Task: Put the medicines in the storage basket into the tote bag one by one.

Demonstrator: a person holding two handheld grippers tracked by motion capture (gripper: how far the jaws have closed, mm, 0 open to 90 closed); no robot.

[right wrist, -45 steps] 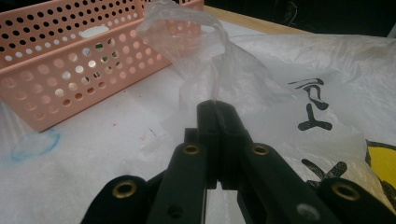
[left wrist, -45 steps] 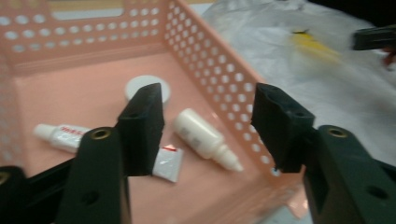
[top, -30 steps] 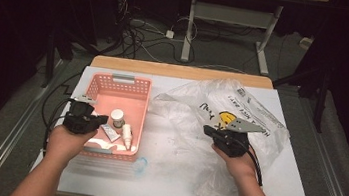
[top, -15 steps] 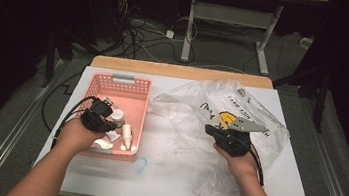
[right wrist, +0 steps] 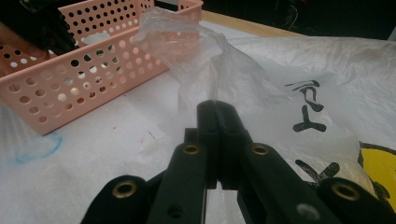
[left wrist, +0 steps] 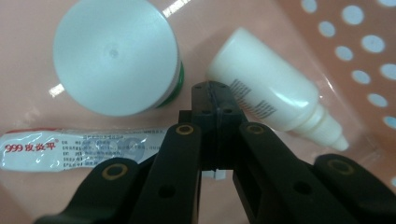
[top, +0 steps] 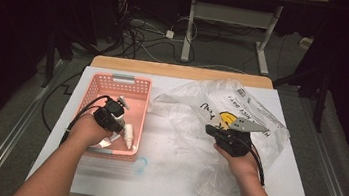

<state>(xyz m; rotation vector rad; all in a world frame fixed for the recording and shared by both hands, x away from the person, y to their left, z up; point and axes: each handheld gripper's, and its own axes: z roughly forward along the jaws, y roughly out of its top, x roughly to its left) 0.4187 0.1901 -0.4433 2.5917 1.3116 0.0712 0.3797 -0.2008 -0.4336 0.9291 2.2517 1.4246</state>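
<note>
The left hand-held gripper (top: 120,107) hangs inside the pink perforated plastic basket (top: 123,80) at the left of the white worktop (top: 167,178), its black jaws pressed together with nothing between them. In the left gripper view the closed tips (left wrist: 215,100) sit just above the basket floor, between a round white-lidded jar with a green band (left wrist: 116,56) and a small white squeeze bottle with a nozzle (left wrist: 275,95) that lies on its side. A flat white sachet with red print (left wrist: 70,148) lies just below the jar, partly under the jaws. Whether the tips touch any of these I cannot tell.

The right hand-held gripper (top: 211,129) rests over the crumpled clear plastic bag with black and yellow print (top: 256,113) spread on the right half of the worktop. Its jaws are pressed together too; in the right gripper view the tips (right wrist: 217,108) meet right at a raised fold of the thin film, which looks pinched between them. The basket stands beyond, near the bag's edge.
</note>
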